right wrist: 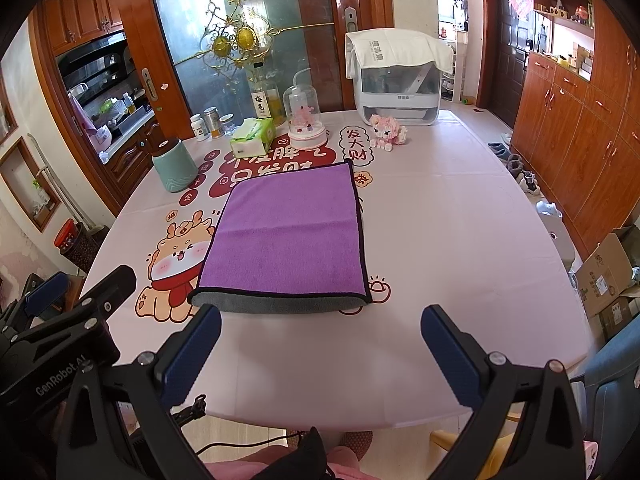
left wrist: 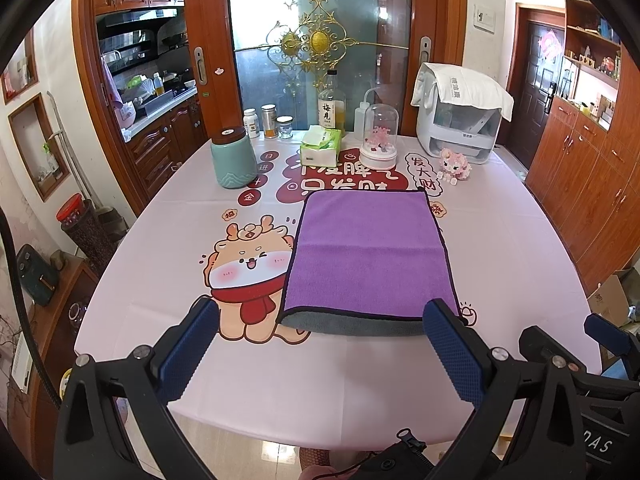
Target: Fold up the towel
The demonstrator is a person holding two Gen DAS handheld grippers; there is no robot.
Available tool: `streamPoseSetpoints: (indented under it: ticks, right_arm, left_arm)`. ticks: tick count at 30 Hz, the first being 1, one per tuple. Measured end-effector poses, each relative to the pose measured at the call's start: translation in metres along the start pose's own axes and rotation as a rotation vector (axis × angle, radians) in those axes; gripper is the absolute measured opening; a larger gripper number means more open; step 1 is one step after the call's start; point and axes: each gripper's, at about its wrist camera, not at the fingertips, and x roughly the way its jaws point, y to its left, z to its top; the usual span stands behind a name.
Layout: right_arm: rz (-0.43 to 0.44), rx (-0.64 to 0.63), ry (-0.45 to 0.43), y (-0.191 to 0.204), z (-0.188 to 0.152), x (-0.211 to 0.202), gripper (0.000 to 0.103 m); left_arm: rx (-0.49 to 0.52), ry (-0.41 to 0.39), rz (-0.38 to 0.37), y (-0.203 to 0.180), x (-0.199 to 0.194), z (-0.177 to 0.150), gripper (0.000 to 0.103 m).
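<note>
A purple towel [left wrist: 366,252] with a black hem lies folded over on the pink tablecloth, its grey underside showing along the near fold. It also shows in the right wrist view [right wrist: 286,236]. My left gripper [left wrist: 320,320] is open and empty, held above the table's near edge just short of the towel's near fold. My right gripper [right wrist: 320,322] is open and empty, near the towel's near right corner. The right gripper also shows at the right edge of the left wrist view [left wrist: 600,344]. The left gripper shows at the left edge of the right wrist view [right wrist: 76,292].
At the back of the table [left wrist: 500,280] stand a teal jar [left wrist: 233,158], a tissue pack [left wrist: 321,146], a glass dome [left wrist: 379,136], a bottle [left wrist: 331,100], small jars, a pink block toy [left wrist: 454,164] and a white appliance [left wrist: 460,120]. Cardboard boxes [right wrist: 608,276] sit on the floor to the right.
</note>
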Motion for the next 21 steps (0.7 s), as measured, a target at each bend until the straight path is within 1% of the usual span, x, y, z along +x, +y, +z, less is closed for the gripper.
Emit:
streamPoseSetpoints:
  ticks: [13,21]
  right_arm:
    - [-0.009,0.009,0.004,0.002,-0.002,-0.001,0.101]
    - [-0.017,0.020,0.009,0.010,-0.005,0.000,0.101]
  left_arm:
    - [0.011,0.008,-0.025,0.003,-0.001,-0.002,0.101]
    - [0.002,0.028,-0.053,0.014,0.004,-0.001,0.101]
